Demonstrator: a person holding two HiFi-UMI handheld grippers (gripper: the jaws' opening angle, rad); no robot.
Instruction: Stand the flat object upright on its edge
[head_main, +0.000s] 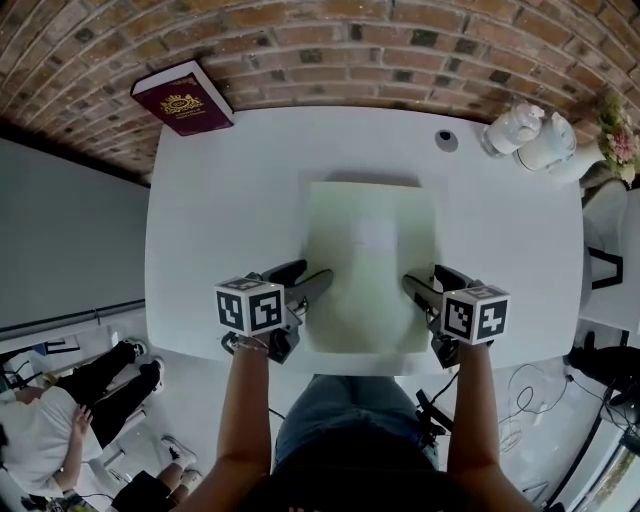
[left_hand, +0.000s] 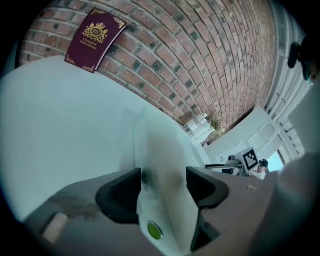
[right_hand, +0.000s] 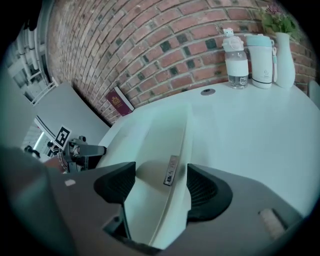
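A pale green flat slab (head_main: 370, 260) lies on the white table (head_main: 220, 220), its near edge by the table's front. My left gripper (head_main: 308, 275) straddles its near left side, and in the left gripper view the slab (left_hand: 155, 150) runs between the dark pads (left_hand: 120, 197) of the left gripper (left_hand: 162, 187), jaws wide. My right gripper (head_main: 425, 278) straddles the near right side. In the right gripper view the slab's thin edge (right_hand: 172, 172), with small ports, sits between the spread jaws of the right gripper (right_hand: 160, 182). Neither pair of pads visibly presses on it.
A maroon book (head_main: 183, 97) leans against the brick wall at the far left corner. A bottle (head_main: 512, 128), a white jug (head_main: 548, 142) and a vase of flowers (head_main: 615, 130) stand at the far right. A round port (head_main: 446, 139) sits nearby. A person (head_main: 40, 430) sits on the floor, left.
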